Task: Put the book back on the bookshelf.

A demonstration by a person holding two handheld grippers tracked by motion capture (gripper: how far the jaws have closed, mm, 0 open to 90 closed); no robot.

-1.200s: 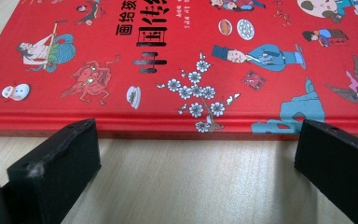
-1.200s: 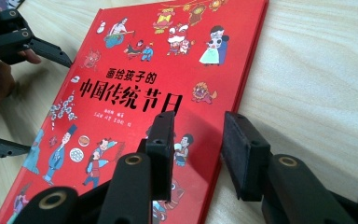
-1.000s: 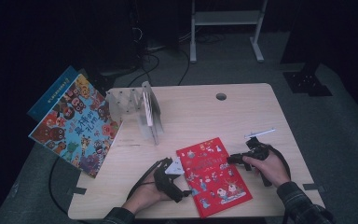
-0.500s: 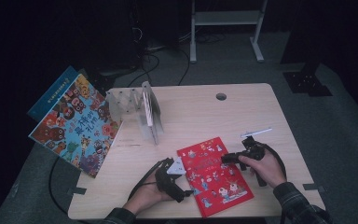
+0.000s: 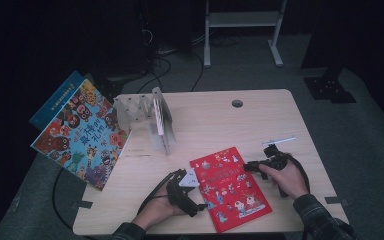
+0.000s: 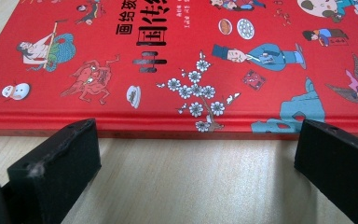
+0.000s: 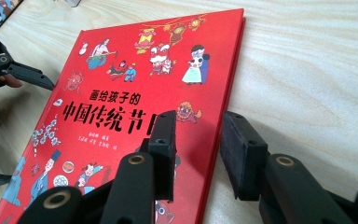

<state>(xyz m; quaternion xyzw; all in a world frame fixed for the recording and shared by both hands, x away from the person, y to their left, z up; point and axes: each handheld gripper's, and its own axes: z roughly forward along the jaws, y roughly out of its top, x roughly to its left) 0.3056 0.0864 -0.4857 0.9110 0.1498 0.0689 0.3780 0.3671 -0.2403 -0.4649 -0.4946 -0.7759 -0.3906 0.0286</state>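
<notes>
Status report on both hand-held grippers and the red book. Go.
Left hand-held gripper open at red book spine. Right hand-held gripper open, straddling opposite edge. Book flat on table, unobstructed.

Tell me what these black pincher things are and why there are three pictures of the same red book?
A person sits at a wooden table and holds a hand tool with two black jaws in each hand. One picture looks down from above. The other two come from small cameras riding on the tools.

From above, the left gripper sits at the near left edge of the red picture book, which lies flat. Its jaws stand wide apart and hold nothing.

The right gripper is at the book's opposite edge, one jaw over the cover and one beside it. I cannot tell whether it pinches the book yet.

A clear book rack stands further back, and a big colourful book leans at the table's left.
</notes>
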